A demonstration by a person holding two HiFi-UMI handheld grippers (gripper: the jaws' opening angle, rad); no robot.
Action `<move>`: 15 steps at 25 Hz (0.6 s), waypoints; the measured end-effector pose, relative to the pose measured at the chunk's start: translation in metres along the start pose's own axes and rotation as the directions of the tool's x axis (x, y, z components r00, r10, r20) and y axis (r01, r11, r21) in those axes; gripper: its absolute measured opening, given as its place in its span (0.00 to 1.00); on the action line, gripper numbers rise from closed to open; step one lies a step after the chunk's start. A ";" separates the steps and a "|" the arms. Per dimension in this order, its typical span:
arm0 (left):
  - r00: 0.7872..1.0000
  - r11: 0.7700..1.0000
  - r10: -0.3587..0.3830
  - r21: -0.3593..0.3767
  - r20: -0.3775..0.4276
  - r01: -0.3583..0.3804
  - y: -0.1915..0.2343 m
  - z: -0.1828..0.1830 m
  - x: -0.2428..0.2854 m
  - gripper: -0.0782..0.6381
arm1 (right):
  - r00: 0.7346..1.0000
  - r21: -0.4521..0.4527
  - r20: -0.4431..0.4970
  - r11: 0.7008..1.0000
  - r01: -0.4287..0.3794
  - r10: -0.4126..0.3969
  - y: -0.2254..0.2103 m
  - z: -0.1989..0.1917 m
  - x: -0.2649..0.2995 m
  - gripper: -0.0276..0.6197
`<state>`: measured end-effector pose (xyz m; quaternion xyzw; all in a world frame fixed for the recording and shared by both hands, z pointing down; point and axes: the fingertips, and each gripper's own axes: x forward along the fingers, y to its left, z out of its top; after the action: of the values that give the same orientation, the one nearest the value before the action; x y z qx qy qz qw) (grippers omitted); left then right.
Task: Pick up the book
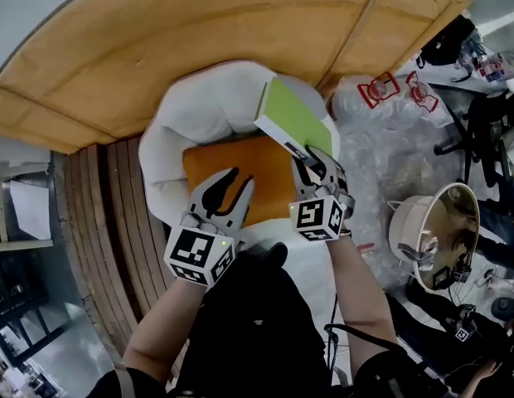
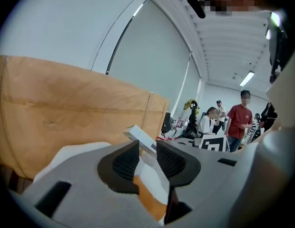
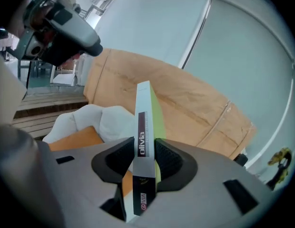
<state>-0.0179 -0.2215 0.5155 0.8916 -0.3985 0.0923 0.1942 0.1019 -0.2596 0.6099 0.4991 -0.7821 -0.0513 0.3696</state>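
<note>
The book [image 1: 294,119] has a green cover and a white spine with dark print. It is held up, tilted, above a white armchair [image 1: 199,106] with an orange cushion [image 1: 232,162]. My right gripper [image 1: 312,159] is shut on the book's lower spine end; in the right gripper view the spine [image 3: 143,127] stands upright between the pads of the right gripper [image 3: 145,159]. My left gripper [image 1: 239,181] hovers over the cushion, left of the book, open and holding nothing. In the left gripper view the book [image 2: 142,137] shows beyond the left gripper [image 2: 147,158].
A large brown cardboard sheet [image 1: 199,40] leans behind the chair. Wooden slats [image 1: 99,214] lie to the left. Crinkled plastic sheeting [image 1: 390,139] and a round white-rimmed mirror [image 1: 439,230] lie to the right. Several people [image 2: 240,120] stand in the background.
</note>
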 end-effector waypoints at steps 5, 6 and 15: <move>0.999 0.999 -0.026 0.023 0.031 0.025 -0.028 0.061 -0.017 0.27 | 0.996 0.011 0.058 0.997 0.070 -0.071 -0.049 0.053 -0.065 0.25; 0.999 0.999 -0.030 0.024 0.036 0.029 -0.033 0.072 -0.022 0.27 | 0.993 0.018 0.072 0.996 0.089 -0.091 -0.060 0.064 -0.079 0.25; 0.984 0.995 -0.080 0.069 0.162 0.069 -0.078 0.164 -0.074 0.27 | 0.926 0.156 0.274 0.962 0.223 -0.259 -0.129 0.165 -0.212 0.25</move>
<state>-0.0072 -0.1927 0.3220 0.9162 -0.3764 0.0238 0.1357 0.1423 -0.1980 0.3214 0.6001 -0.7624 -0.1214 0.2097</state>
